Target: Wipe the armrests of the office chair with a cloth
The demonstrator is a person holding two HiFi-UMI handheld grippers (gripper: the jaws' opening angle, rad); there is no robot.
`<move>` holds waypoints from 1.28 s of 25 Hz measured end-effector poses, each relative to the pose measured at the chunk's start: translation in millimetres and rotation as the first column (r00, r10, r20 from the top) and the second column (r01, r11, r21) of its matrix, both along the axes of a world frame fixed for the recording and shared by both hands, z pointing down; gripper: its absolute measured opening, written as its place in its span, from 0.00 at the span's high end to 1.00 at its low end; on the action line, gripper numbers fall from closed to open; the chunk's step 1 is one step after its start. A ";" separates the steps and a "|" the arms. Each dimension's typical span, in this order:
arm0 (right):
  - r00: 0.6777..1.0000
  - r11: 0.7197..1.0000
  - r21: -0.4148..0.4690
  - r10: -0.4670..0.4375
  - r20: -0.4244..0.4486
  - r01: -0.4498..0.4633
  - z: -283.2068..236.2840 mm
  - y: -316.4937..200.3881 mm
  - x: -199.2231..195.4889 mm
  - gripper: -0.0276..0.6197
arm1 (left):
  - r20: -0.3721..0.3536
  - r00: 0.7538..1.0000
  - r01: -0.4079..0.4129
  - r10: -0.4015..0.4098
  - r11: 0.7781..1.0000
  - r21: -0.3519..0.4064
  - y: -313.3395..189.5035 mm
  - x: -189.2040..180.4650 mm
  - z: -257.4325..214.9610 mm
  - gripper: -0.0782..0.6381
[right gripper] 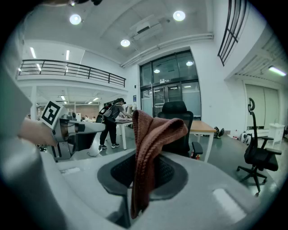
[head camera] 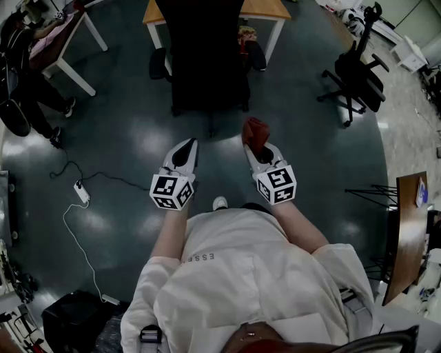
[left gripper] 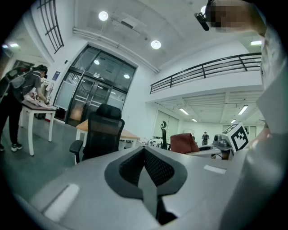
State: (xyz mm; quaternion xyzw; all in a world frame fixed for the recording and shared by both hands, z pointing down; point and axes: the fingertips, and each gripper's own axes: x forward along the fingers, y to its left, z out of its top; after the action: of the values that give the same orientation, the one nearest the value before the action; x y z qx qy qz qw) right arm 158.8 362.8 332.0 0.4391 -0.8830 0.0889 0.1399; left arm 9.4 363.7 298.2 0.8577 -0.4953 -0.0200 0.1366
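Head view: office chair (head camera: 207, 58) is straight ahead of both tongs and well apart from them, pushed in at the wooden desk (head camera: 265, 8) with its backrest toward me. One armrest shows on each side of the backrest: left armrest (head camera: 158, 65) and right armrest (head camera: 256, 56). Both pads appear to run lengthwise away from me, toward the desk.

Right gripper (head camera: 253, 146): jaws clamped on the cloth (head camera: 256, 131), reddish-brown. It points roughly at the right armrest, so I judge that armrest the nearer target. The wipe stroke should run along my line of approach, not across it.

Left gripper (head camera: 185, 153): jaws pressed together with nothing between them. It is level with the right one and faces the chair's left side.

View differences:
- From the head camera the cloth is only a dark red lump at the jaw tips. The right gripper view shows it pinched low between the jaws, with a thick fold standing up and flopping over to the right.
- That fold hides part of the chair in the right gripper view, where only the right armrest shows clear of the cloth.
- The left gripper view has the chair unobstructed, left armrest in profile, and also catches the cloth off to its right.

No contact with the chair yet; wiping not started.
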 end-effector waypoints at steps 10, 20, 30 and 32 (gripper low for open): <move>1.000 1.000 -0.015 0.011 0.006 -0.011 3.0 -2.1 8.3 0.88 | 0.002 1.000 0.006 -0.006 1.000 -0.014 1.1 4.7 3.1 0.87; 0.999 0.999 -0.022 0.029 0.021 -0.029 1.5 -30.3 -13.9 0.88 | 0.007 1.000 -0.005 0.005 1.000 0.010 -19.0 -19.7 -0.8 0.87; 1.000 0.999 -0.038 0.002 0.023 -0.001 -0.9 -70.2 -40.0 0.88 | -0.039 0.993 0.114 -0.114 0.993 -0.008 -28.0 -83.3 5.5 0.87; 0.999 0.999 -0.041 -0.017 0.027 0.018 -0.4 -79.4 -48.9 0.88 | -0.045 0.987 0.153 -0.153 0.988 -0.017 -30.0 -98.0 8.9 0.87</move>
State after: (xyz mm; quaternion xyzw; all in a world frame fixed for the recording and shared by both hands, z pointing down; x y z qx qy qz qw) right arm 109.9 283.4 331.6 0.4274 -0.8865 0.1117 0.1378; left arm -88.7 333.7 307.1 0.8155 -0.5565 -0.0468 0.1520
